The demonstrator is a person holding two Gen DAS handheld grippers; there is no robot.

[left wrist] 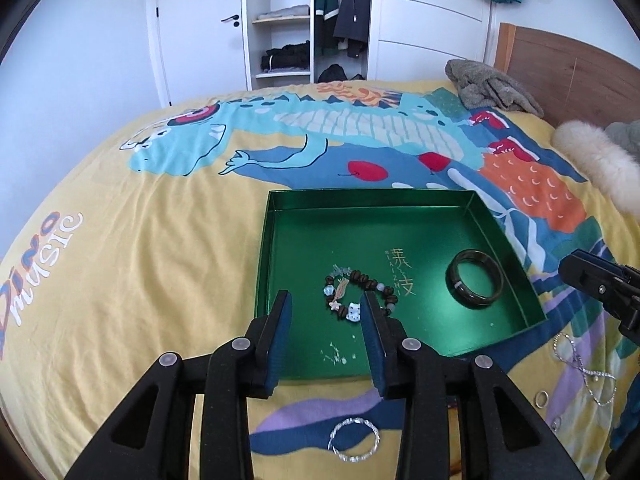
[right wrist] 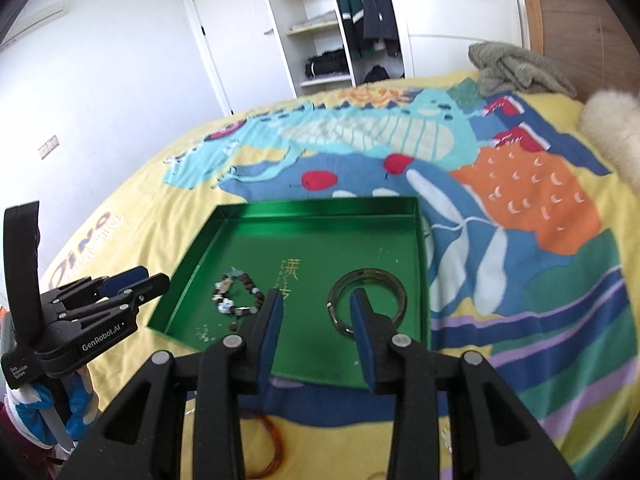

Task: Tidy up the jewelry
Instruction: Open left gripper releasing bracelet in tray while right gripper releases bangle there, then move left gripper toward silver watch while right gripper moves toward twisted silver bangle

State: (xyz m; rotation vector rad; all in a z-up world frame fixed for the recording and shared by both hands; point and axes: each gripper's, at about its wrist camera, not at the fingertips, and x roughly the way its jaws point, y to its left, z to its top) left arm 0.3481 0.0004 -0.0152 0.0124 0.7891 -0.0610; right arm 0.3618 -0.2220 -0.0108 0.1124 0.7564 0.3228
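Note:
A green tray (left wrist: 276, 200) (right wrist: 416, 248) lies on the bed. In it are a beaded bracelet (left wrist: 352, 280) (right wrist: 256, 298) and a dark bangle (left wrist: 475, 279) (right wrist: 340, 284). My left gripper (left wrist: 326, 304) is open and empty above the tray's near edge, close to the beaded bracelet. It also shows in the right wrist view (right wrist: 140, 280). My right gripper (right wrist: 316, 300) is open and empty above the bangle's near side. On the bedspread near me lie a twisted silver bangle (left wrist: 354, 440), a silver chain (left wrist: 588, 372), a small ring (left wrist: 541, 400) and an amber bangle (right wrist: 276, 444).
The yellow dinosaur bedspread (left wrist: 140, 240) covers the bed. A grey cloth (left wrist: 488, 84) and a white fur item (left wrist: 592, 160) lie near the wooden headboard (left wrist: 568, 68). An open wardrobe (left wrist: 304, 20) stands beyond the bed.

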